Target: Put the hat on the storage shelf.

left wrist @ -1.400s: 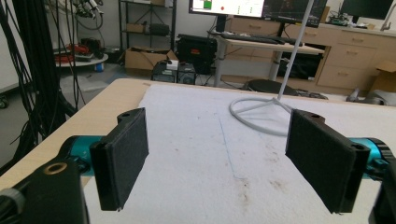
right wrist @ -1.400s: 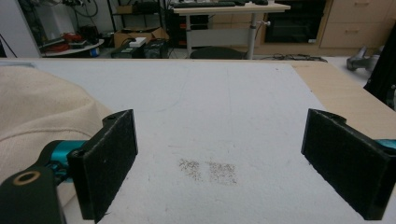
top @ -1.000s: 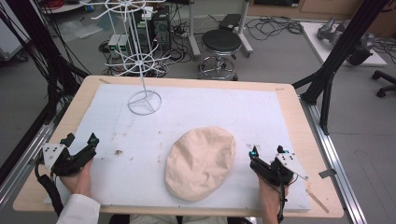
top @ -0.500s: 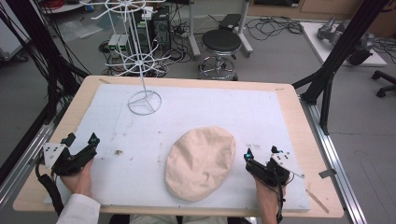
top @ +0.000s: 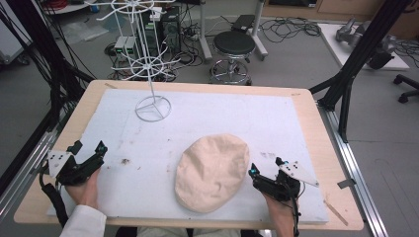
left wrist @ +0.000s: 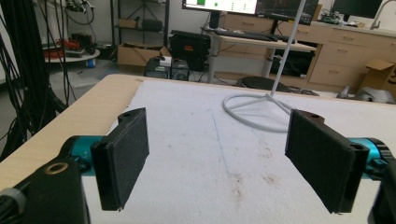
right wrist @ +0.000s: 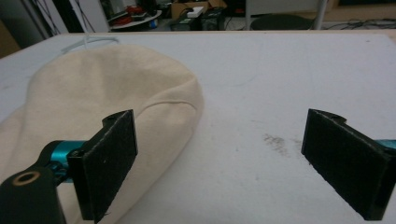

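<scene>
- High view showed the right gripper [top: 267, 178] at the near right of the table, jaws spread wide and holding nothing, its tips just beside the right edge of the cream cap [top: 212, 170].
- Right gripper view put the cap [right wrist: 93, 107] under and beyond the left jaw, with bare white mat [right wrist: 280, 84] between the jaws and under the right one; whether the left jaw touched the cloth could not be told.
- The step in hand looked like a reach for the cap's near right rim. To do it well, the gripper would likely need to shift left so that the soft edge sat between both pads, then dip low enough to catch the rim fold and not merely the top layer of cloth.
- A bite taken too shallow on this limp fabric could slip; a bite close to the seam line seemed the safer choice.
- The left gripper [top: 84, 160] rested at the near left, well apart from the cap, jaws likewise spread and empty.
- Left gripper view looked across the stained mat toward the ring base of the white wire stand [left wrist: 257, 109].
- Farther off, the stand [top: 153, 107] rose at the far left of the mat, probably where the cap belongs.
</scene>
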Available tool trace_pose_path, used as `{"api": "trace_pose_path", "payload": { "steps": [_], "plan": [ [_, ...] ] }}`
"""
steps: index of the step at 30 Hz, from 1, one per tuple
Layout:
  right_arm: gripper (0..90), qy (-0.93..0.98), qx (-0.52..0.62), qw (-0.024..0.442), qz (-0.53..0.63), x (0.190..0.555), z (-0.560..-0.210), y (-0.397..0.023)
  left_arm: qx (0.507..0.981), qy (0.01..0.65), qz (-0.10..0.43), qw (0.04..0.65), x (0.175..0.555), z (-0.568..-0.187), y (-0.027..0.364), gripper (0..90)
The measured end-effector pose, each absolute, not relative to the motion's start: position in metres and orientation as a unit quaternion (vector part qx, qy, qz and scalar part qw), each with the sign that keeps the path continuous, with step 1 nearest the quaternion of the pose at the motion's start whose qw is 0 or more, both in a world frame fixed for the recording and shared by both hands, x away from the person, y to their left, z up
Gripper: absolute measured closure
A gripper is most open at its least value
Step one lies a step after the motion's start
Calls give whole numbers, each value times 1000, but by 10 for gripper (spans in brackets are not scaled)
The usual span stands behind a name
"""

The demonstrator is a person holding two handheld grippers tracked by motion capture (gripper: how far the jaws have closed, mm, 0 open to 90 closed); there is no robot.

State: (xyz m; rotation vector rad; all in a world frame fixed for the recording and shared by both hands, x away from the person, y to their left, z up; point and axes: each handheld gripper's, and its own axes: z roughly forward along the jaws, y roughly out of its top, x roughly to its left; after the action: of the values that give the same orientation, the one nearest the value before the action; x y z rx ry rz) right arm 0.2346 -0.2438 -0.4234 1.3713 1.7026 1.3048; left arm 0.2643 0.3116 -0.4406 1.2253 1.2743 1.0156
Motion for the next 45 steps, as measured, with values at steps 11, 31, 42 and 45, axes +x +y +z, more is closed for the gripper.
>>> {"api": "trace_pose_path", "payload": {
  "steps": [11, 31, 42, 45],
  "plan": [
    [97, 662, 514, 247, 486, 232, -419, -223, 513, 532, 424, 524, 265, -441, 311, 218],
    [153, 679, 575, 201, 411, 232, -428, -183, 512, 529, 430, 523, 265, -440, 312, 228],
    [175, 669, 608, 156, 398, 237, -435, -178, 513, 525, 433, 523, 264, -440, 311, 250],
    [201, 672, 606, 152, 398, 239, -436, -175, 513, 525, 433, 523, 264, -440, 311, 250]
  ]
}}
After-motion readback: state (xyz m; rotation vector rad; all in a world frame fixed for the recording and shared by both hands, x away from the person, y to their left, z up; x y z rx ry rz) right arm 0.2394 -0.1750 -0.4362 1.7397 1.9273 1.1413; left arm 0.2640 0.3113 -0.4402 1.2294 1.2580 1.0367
